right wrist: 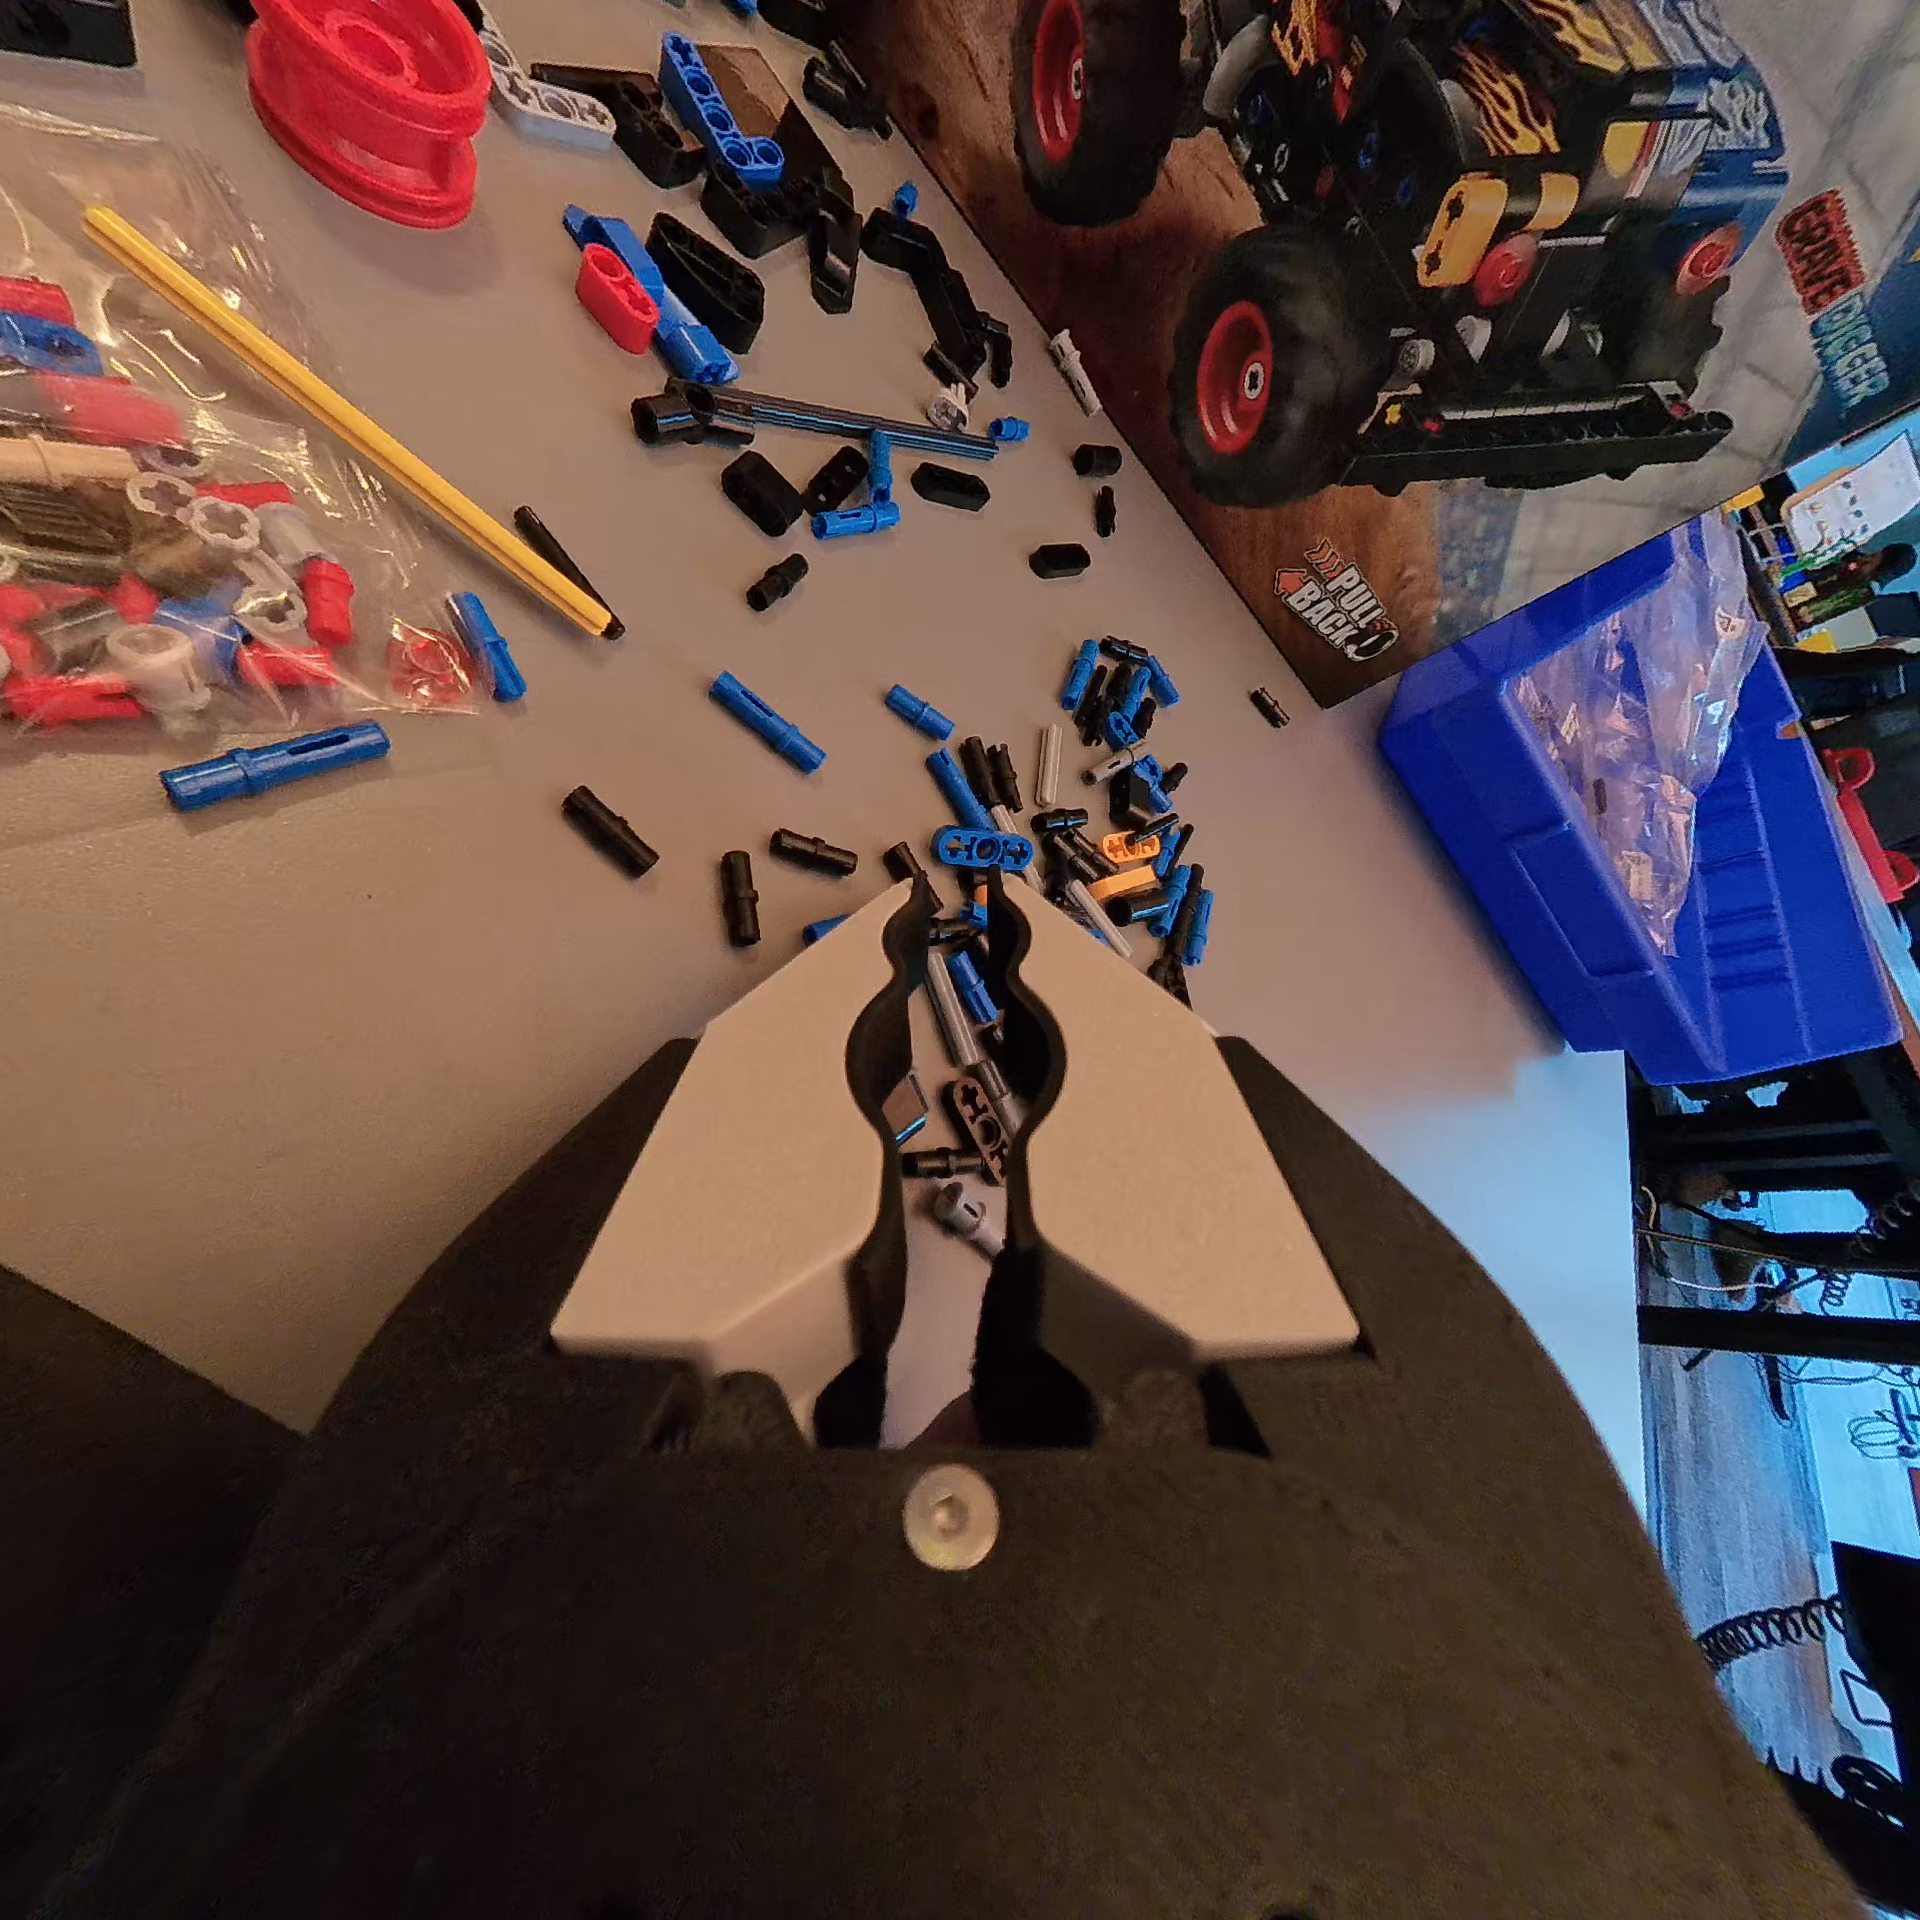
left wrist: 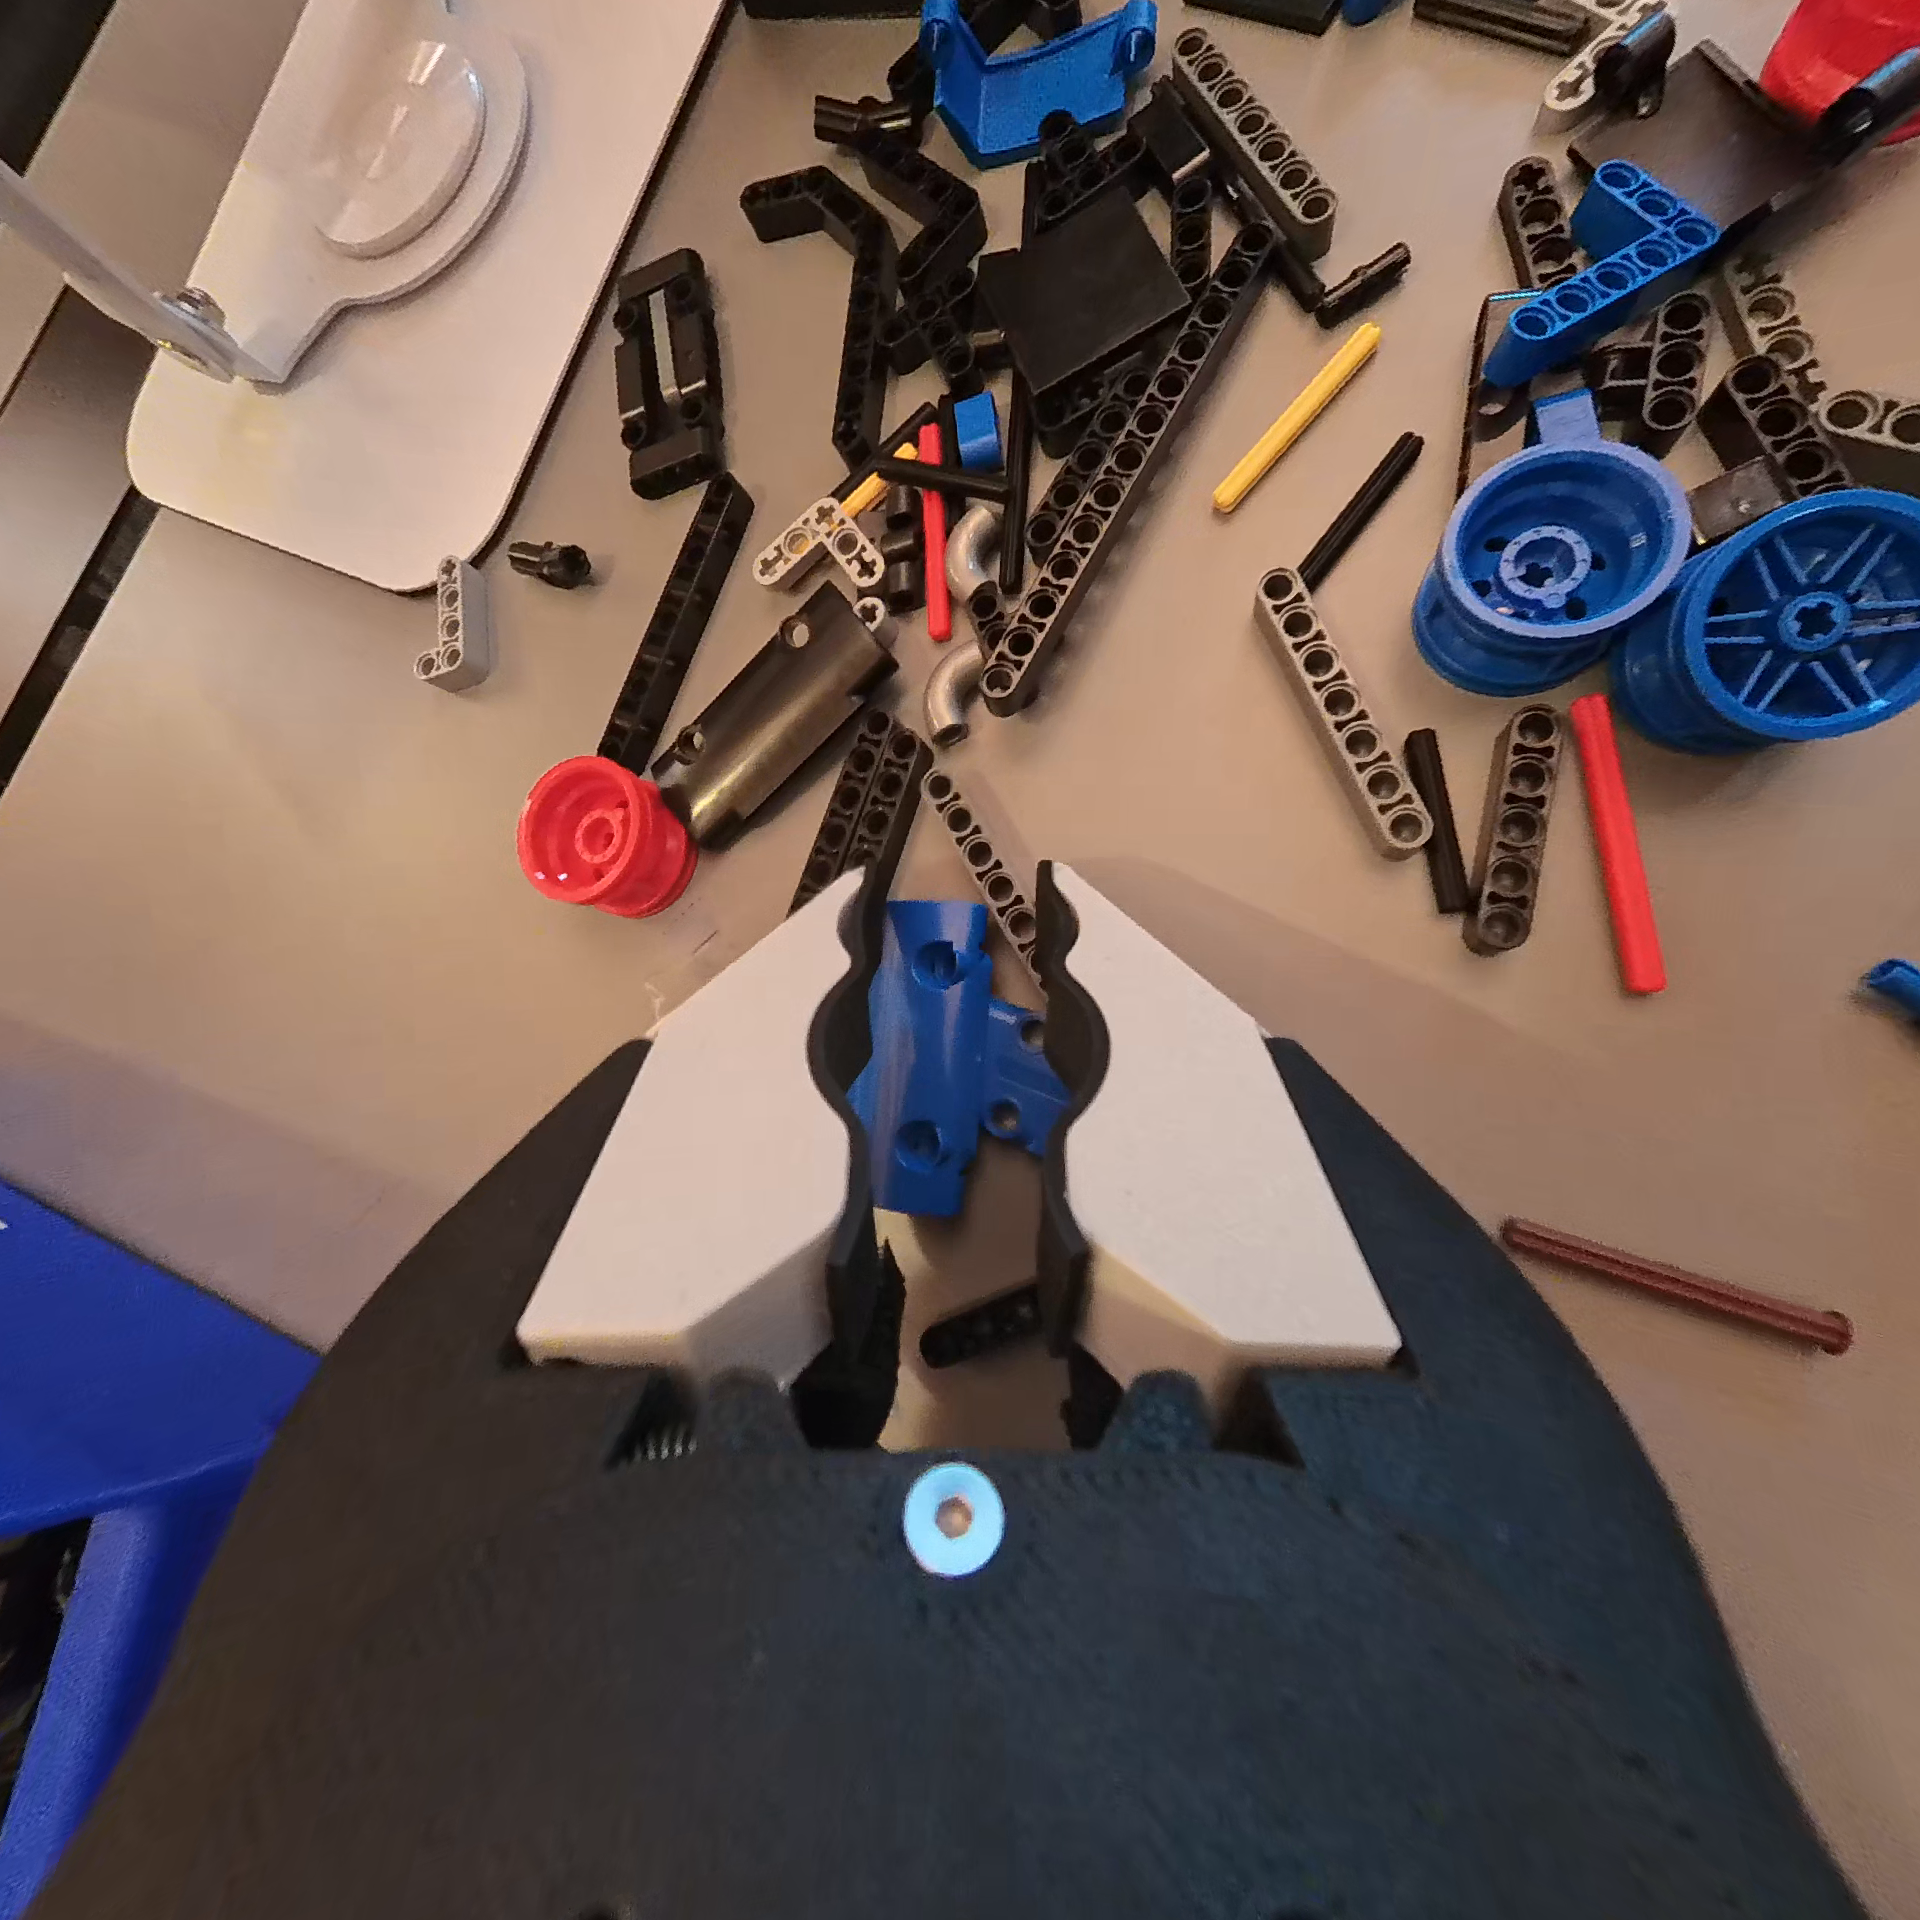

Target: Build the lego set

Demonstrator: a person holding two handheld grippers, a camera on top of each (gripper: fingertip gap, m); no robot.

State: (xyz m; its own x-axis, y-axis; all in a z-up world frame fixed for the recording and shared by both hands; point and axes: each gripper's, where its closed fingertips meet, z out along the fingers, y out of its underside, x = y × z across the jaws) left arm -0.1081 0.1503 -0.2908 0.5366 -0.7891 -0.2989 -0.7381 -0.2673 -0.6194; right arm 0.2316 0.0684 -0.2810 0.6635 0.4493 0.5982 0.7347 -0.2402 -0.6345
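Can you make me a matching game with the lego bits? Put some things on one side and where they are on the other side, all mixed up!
Things:
1. blue panel piece
2. small red wheel
3. long yellow axle
4. blue bin

Places:
A. lying beside the clear bag of parts
B. next to the box with the truck picture
C. between the left gripper's fingers
D. on the table by a dark cylinder piece

Pairs: 1-C, 2-D, 3-A, 4-B
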